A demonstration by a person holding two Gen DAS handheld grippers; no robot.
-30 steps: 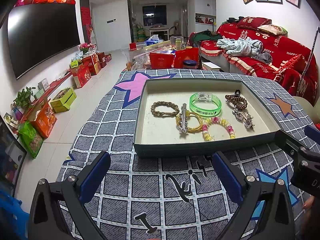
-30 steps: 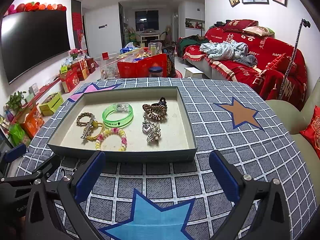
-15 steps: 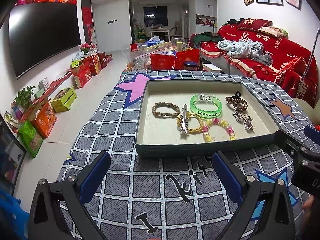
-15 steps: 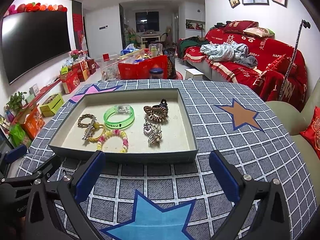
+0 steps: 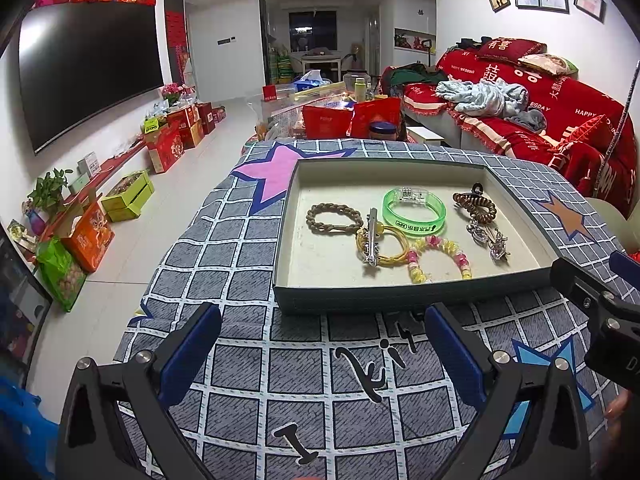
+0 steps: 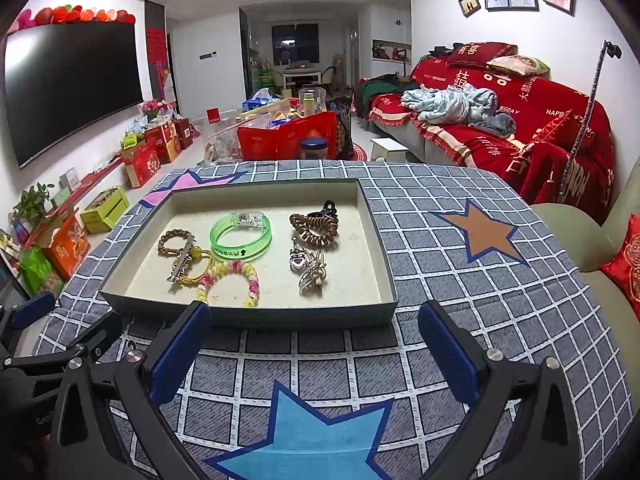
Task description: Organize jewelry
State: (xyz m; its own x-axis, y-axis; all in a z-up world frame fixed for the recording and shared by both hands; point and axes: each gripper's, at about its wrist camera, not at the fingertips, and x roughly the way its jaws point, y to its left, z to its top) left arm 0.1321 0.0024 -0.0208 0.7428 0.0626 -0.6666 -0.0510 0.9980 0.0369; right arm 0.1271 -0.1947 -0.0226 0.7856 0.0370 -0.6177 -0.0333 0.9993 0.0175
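Note:
A shallow grey tray (image 5: 400,302) (image 6: 280,316) sits on the checked tablecloth and holds the jewelry. Inside lie a brown braided bracelet (image 5: 333,218) (image 6: 172,238), a green translucent bangle (image 5: 414,212) (image 6: 241,236), a yellow cord bracelet under a silver clip (image 5: 372,238) (image 6: 182,262), a pink and yellow beaded bracelet (image 5: 438,260) (image 6: 232,282), a brown coil hair tie with a black claw (image 5: 476,204) (image 6: 316,226) and silver charms (image 5: 490,240) (image 6: 310,266). My left gripper (image 5: 322,344) is open just short of the tray's near wall, holding nothing. My right gripper (image 6: 314,338) is open there too, also holding nothing.
The tablecloth (image 6: 460,280) carries star patterns and ends at a drop on the left above the floor (image 5: 132,240). A red sofa (image 6: 520,120) stands at the right, a television (image 5: 84,68) on the left wall, boxes and bags beyond the table.
Both grippers have edged slightly closer to the tray. Nothing in the tray has moved and both stay open.

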